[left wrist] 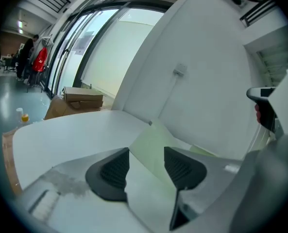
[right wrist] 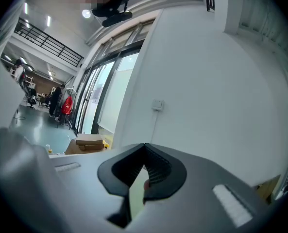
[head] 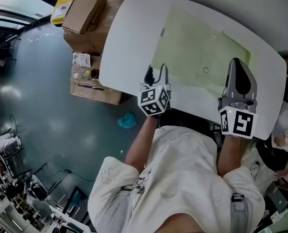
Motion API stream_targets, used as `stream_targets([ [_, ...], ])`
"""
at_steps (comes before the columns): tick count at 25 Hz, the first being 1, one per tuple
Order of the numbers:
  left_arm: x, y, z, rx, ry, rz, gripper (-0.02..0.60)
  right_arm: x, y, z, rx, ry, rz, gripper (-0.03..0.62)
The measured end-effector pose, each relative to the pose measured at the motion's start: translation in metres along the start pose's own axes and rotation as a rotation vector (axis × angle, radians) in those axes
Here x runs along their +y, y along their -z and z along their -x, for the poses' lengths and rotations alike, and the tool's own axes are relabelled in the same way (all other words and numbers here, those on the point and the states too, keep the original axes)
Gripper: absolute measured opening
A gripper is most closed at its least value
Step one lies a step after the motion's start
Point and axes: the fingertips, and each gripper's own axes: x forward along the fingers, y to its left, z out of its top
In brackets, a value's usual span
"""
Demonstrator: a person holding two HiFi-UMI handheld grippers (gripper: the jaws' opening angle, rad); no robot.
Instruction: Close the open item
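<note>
**Left gripper (head: 156,74) wide open and empty at the corner of the folder (head: 192,47)**
Its pads have nothing between them; the folder's near left corner lies just ahead. The right gripper (head: 237,64) is closed tip to tip with nothing visible in it, at the folder's near right edge. The thin pale green folder lies opened flat on the middle of the tabletop (head: 134,28). It is probably light, bendy and smooth, so I would pinch a free edge of the cover.

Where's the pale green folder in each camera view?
Head view: pale green folder lies upper centre-right, on the white table.
Left gripper view: folder at lower middle, seen between the open jaws.
Right gripper view: folder shows only as a sliver in the jaw gap.
Shared landmark: cardboard boxes.
</note>
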Motion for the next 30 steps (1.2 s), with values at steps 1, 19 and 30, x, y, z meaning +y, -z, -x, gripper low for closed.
stream_targets([
  [1,0.002,0.002,-0.001,0.003,-0.003,0.011,0.224,-0.001,0.001,-0.001,0.001,0.002,0.001,0.002],
  [19,0.002,0.026,-0.026,0.052,0.019,0.18,0.222,-0.014,0.016,-0.007,0.031,0.031,0.0,0.002],
  [30,-0.024,0.025,-0.032,0.048,0.069,0.144,0.103,-0.031,0.021,0.004,0.035,0.074,-0.015,0.002],
])
